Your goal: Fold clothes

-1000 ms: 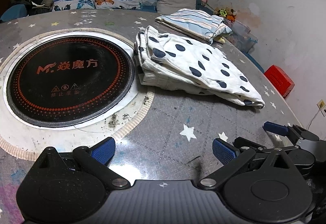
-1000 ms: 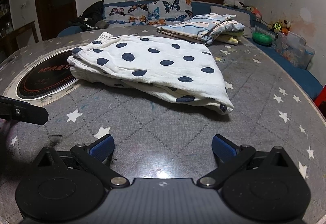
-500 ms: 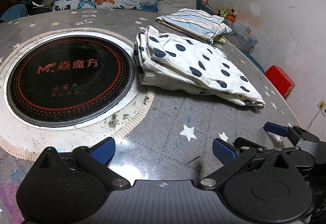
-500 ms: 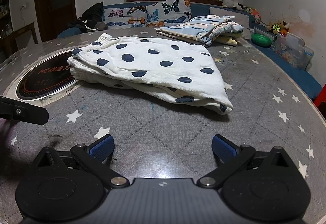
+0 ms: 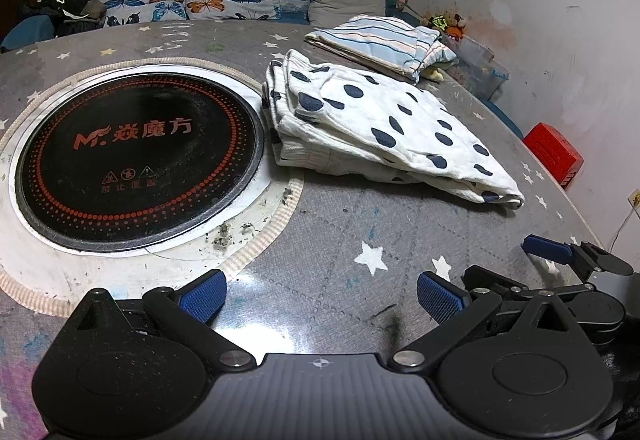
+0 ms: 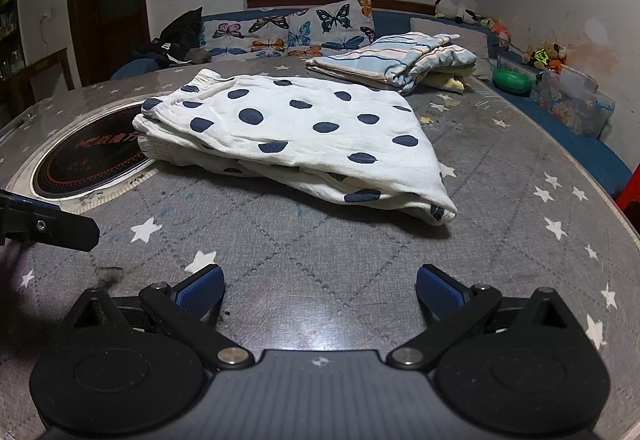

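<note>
On the round black cooktop (image 5: pixel 136 160) set into the grey star-patterned table (image 5: pixel 340 240), red lettering reads "MF 焱魔方". Just beside it lies the folded polka-dot garment (image 6: pixel 296 128). Left gripper (image 5: pixel 320 294) and right gripper (image 6: pixel 318 290) hover with fingers spread wide, holding nothing.

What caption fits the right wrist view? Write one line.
Open right gripper low over the starred table, facing folded polka-dot garment and striped stack.
</note>
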Demonstrator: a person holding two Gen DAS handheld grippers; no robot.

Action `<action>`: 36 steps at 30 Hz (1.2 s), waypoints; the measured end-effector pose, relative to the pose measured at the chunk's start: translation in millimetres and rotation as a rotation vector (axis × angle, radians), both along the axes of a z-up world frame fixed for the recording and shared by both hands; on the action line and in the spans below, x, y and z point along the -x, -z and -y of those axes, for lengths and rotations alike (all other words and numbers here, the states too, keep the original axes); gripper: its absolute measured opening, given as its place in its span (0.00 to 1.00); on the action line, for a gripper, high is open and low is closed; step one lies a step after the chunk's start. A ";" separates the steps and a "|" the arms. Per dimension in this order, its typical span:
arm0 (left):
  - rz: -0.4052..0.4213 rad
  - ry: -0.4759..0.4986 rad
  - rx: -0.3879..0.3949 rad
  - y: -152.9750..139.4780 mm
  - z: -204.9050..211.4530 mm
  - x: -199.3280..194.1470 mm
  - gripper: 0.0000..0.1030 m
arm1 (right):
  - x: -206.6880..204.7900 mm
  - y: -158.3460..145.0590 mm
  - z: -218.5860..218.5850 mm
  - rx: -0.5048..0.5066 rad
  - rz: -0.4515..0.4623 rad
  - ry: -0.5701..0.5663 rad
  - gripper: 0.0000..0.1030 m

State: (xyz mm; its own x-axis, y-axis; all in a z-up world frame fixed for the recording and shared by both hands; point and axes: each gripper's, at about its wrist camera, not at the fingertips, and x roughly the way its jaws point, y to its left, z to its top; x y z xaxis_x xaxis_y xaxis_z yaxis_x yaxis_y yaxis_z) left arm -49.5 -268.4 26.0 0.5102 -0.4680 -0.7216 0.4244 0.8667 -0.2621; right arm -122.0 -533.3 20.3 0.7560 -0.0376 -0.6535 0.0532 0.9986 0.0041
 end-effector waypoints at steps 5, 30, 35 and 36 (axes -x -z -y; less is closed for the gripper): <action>0.009 0.002 -0.014 0.5 2.1 1.3 1.00 | 0.6 0.0 0.0 -0.002 0.006 0.003 1.00; 0.057 0.047 -0.090 -0.2 16.6 11.7 1.00 | -1.6 -7.3 5.2 -0.032 0.001 0.021 1.00; 0.091 0.061 -0.113 -3.8 22.2 16.2 1.00 | -1.8 -10.2 6.0 -0.034 0.010 0.025 1.00; 0.097 0.062 -0.117 -4.7 22.8 16.7 1.00 | -1.9 -10.8 6.1 -0.034 0.012 0.026 1.00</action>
